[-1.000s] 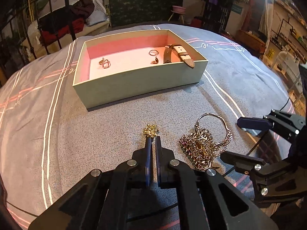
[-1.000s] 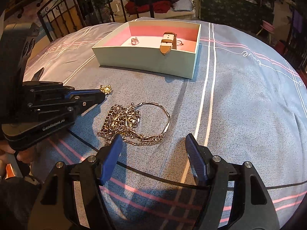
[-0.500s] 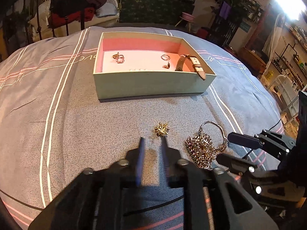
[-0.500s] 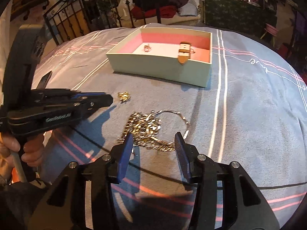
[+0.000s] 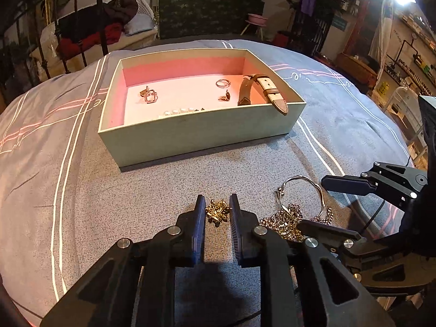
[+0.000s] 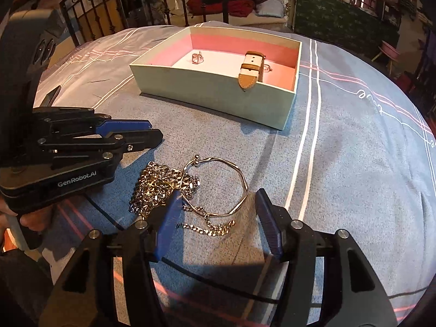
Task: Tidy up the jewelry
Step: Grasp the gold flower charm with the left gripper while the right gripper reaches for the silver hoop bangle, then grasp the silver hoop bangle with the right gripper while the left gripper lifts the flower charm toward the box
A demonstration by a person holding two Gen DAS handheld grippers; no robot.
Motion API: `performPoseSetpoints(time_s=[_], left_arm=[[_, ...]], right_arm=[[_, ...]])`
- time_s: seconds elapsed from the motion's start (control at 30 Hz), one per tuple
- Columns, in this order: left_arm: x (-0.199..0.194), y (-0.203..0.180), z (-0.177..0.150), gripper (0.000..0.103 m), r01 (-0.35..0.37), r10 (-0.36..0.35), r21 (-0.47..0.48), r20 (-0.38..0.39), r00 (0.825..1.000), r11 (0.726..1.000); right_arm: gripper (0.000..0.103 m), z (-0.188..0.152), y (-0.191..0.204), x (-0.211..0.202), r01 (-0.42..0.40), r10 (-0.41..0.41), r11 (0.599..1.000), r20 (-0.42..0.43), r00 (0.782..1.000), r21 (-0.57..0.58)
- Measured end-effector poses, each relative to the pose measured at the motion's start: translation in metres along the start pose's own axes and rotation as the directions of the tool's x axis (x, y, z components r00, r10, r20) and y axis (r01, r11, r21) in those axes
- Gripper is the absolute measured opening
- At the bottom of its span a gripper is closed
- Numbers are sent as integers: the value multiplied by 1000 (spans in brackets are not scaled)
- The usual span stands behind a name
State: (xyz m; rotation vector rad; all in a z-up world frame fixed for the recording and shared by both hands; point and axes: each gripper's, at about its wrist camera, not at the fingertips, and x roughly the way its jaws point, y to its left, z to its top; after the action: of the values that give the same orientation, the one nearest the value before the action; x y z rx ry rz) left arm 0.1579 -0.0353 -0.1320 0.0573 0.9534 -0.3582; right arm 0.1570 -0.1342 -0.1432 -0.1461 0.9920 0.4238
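Observation:
A pale green box (image 5: 190, 128) with a pink lining holds a brown watch strap (image 5: 268, 88), rings, earrings and a pearl piece. My left gripper (image 5: 216, 207) is open, its fingertips on either side of a small gold brooch (image 5: 216, 212) on the grey bedspread. A heap of silver chain (image 6: 160, 185) and a silver bangle (image 6: 218, 185) lie to its right. My right gripper (image 6: 218, 201) is open, low over the bangle and chain. The box (image 6: 218, 92) and strap (image 6: 250, 68) also show in the right wrist view, where the left gripper (image 6: 152, 132) hides the brooch.
The bedspread (image 6: 354, 163) is grey with white and pink stripes and drops away at its rounded edges. An iron bed frame (image 6: 109, 21) and piled clothes (image 5: 95, 30) stand beyond the far side. A black cable (image 6: 218, 280) runs under the right gripper.
My left gripper opened and moved forward, so its fingers now straddle the gold brooch. My right gripper opened wider and came down over the bangle and chain.

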Motion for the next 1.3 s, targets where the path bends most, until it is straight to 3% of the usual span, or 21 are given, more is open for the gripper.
performPoseSetpoints(time_s=[0.17,0.2,0.33,0.63,0.9,1.0,1.03,1.1,1.17,1.2,1.3], left_arm=[[-4,9,-4,18,16,-16,-40,0,1000,999],[-5,10,-5,18,19,-19,-46,-1,1000,999],[-9,12,-6,18,26,-26,-64,1,1000,998],[-17,15,-3,18,46,-45,-89,13,999,995],[-20,13,-3,18,45,-44,-95,17,999,994],[-21,15,-4,18,43,-42,-102,14,999,994],[-21,14,-4,18,43,-42,-101,13,999,994],[-21,15,-4,18,44,-43,-101,13,999,994],[-22,14,-4,18,44,-43,-100,13,999,994],[-22,14,-4,18,44,-43,-98,13,999,994],[-22,13,-4,18,43,-42,-96,13,999,994]], right_arm=[[59,17,7,15,-12,11,998,-9,1000,-54],[52,18,7,16,-17,16,998,-7,1000,-55],[52,16,3,10,-33,34,999,8,999,-34],[52,8,-17,-50,-79,66,994,163,984,75],[52,31,-18,-100,-50,35,998,320,947,40],[52,33,-20,-107,-22,11,999,342,940,30],[52,33,-20,-106,-8,-4,999,344,939,33],[52,31,-23,-93,28,-34,999,271,962,24],[53,24,-26,-73,152,-153,988,178,972,18],[56,20,-30,-66,172,-173,985,143,974,22],[61,6,-46,-60,141,-151,986,115,982,92]])
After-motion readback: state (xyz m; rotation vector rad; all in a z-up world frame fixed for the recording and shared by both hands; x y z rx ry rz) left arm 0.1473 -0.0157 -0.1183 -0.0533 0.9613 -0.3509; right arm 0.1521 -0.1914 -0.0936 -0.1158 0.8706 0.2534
